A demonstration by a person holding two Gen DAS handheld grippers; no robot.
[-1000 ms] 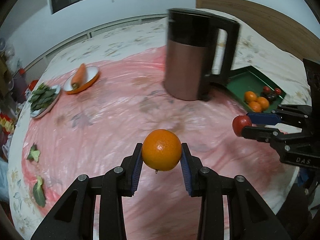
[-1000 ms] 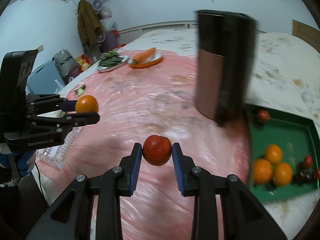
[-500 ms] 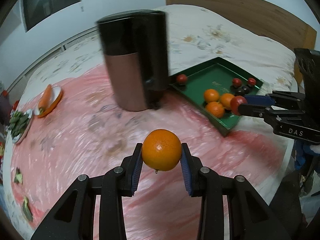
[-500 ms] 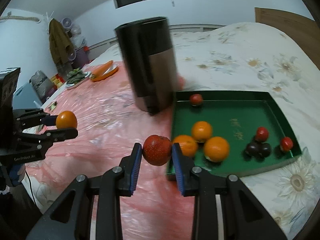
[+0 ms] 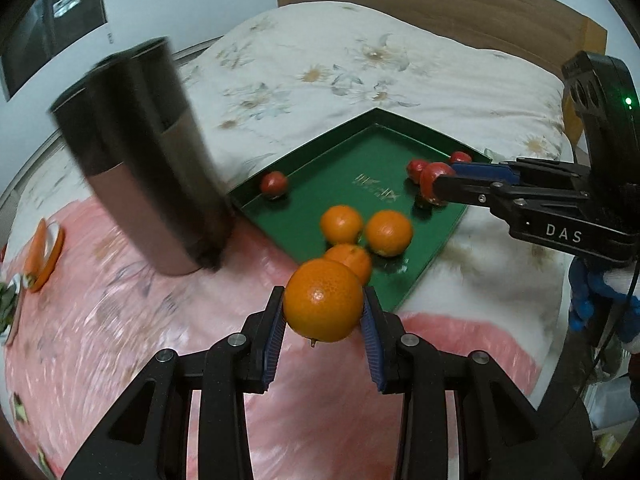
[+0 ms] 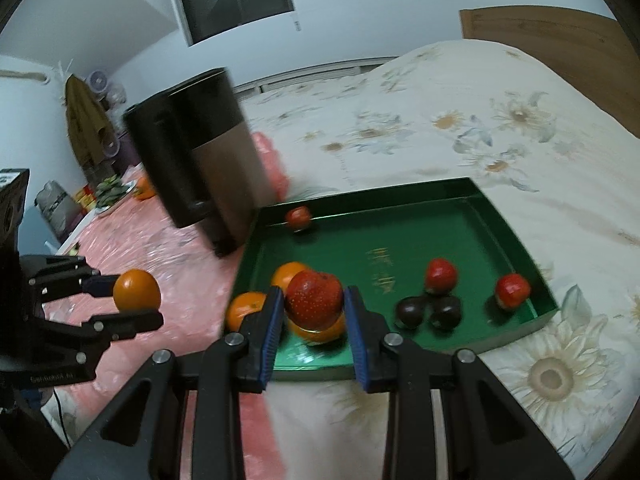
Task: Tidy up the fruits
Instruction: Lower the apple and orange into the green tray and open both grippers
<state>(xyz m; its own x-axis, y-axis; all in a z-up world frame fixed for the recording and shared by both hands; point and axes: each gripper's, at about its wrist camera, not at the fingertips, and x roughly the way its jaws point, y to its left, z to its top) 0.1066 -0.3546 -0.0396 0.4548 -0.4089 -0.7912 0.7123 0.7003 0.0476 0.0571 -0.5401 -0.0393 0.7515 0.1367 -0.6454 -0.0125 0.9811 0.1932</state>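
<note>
My left gripper (image 5: pixel 323 312) is shut on an orange (image 5: pixel 322 300) and hangs over the pink sheet just short of the green tray (image 5: pixel 360 148). The same orange (image 6: pixel 137 290) and the left gripper (image 6: pixel 134 300) show at the left of the right wrist view. My right gripper (image 6: pixel 314 307) is shut on a red apple (image 6: pixel 314 293) above the tray's near edge (image 6: pixel 312 372). From the left wrist view, the apple (image 5: pixel 433 178) sits at the right gripper's (image 5: pixel 440 184) tips over the tray. Inside the tray lie oranges (image 5: pixel 388 233), red fruits (image 6: pixel 440 276) and two dark fruits (image 6: pixel 410 312).
A tall black and copper kettle (image 5: pixel 152 168) stands on the pink sheet (image 5: pixel 120 320) right beside the tray's left corner. A plate with a carrot (image 5: pixel 38 248) and a plate of greens (image 6: pixel 109 194) lie far off. A flowered bedspread (image 6: pixel 480 128) and wooden headboard (image 5: pixel 440 4) lie beyond.
Both grippers swung to the right across the pink sheet, away from the kettle and toward the green tray, each keeping its fruit. The tray now fills much more of both views.
</note>
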